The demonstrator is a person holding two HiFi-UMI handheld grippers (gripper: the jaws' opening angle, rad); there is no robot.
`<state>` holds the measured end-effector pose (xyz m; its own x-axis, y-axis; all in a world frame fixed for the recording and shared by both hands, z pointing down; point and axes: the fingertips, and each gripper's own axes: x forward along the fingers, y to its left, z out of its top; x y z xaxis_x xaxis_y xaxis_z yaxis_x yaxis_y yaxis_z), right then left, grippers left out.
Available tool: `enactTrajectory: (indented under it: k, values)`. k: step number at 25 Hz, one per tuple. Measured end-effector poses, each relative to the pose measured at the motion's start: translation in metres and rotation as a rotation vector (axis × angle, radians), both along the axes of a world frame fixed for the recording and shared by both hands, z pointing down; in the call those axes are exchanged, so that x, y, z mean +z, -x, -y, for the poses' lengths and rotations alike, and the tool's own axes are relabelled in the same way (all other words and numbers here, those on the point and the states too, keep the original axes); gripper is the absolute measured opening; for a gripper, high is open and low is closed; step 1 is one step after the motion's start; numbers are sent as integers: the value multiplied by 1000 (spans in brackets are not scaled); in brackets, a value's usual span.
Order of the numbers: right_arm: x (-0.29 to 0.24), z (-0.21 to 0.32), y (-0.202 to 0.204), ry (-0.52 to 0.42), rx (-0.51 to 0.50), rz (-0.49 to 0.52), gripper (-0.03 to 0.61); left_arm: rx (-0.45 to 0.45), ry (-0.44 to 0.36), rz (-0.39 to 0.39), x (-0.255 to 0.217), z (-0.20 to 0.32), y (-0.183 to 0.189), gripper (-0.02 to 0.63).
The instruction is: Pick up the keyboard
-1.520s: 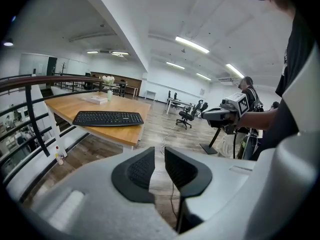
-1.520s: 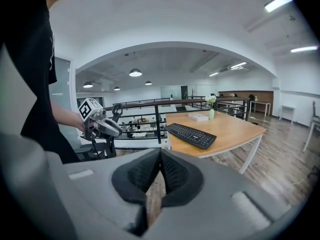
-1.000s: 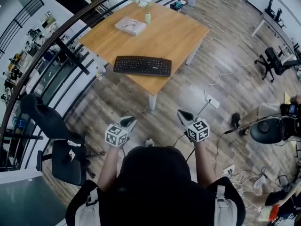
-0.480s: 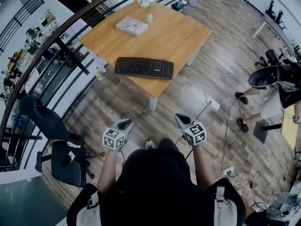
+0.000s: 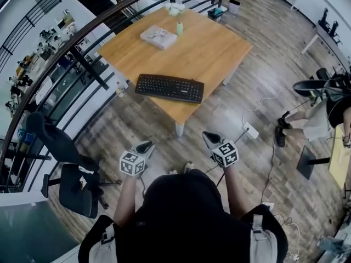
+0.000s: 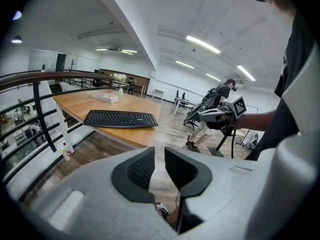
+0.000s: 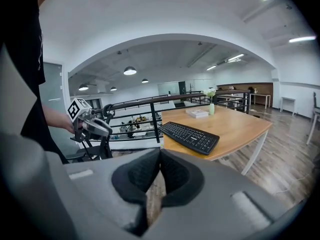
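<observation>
A black keyboard [image 5: 169,88] lies flat near the front edge of a wooden table [image 5: 219,48]; it also shows in the left gripper view [image 6: 120,118] and the right gripper view [image 7: 190,136]. Both grippers hang over the floor short of the table, well apart from the keyboard. My left gripper [image 5: 147,146] points toward the table, its jaws shut with nothing between them [image 6: 160,156]. My right gripper [image 5: 208,137] is level with it and also shut and empty [image 7: 160,154].
On the table's far side are a white box [image 5: 158,36] and a small green vase [image 5: 179,28]. A black railing [image 5: 82,64] runs along the left. An office chair [image 5: 77,182] stands at left. A person [image 5: 323,106] is at right, with a power strip [image 5: 250,130] and cables on the floor.
Both grippers have moved a little forward toward the table, jaws unchanged. The person at the right has shifted position.
</observation>
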<state>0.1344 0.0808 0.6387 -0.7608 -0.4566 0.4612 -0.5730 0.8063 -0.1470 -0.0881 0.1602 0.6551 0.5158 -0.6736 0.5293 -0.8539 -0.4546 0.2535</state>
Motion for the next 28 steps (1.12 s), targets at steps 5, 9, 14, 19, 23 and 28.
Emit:
enactTrajectory:
  k: [5,9,14,19,23,28]
  values:
    - [-4,26,-22,-25,-14,-20,3,8,-19,2,-12,25,-31,71]
    - [2,39,-38,-22,-29,-1,3,13,-17,4,-9,34,-56,71]
    - [6,47,-55,5,1,18,3,44,19,8,1,39,-79,71]
    - [11,61,-62,32,27,22,3,50,-2,8,-4,57,-81,71]
    - [15,76,-51,42,34,11,3,16,1,-13,0,78,-60,71]
    - [16,108,-27,47,38,-7,3,0,-1,-25,3,116,-26,71]
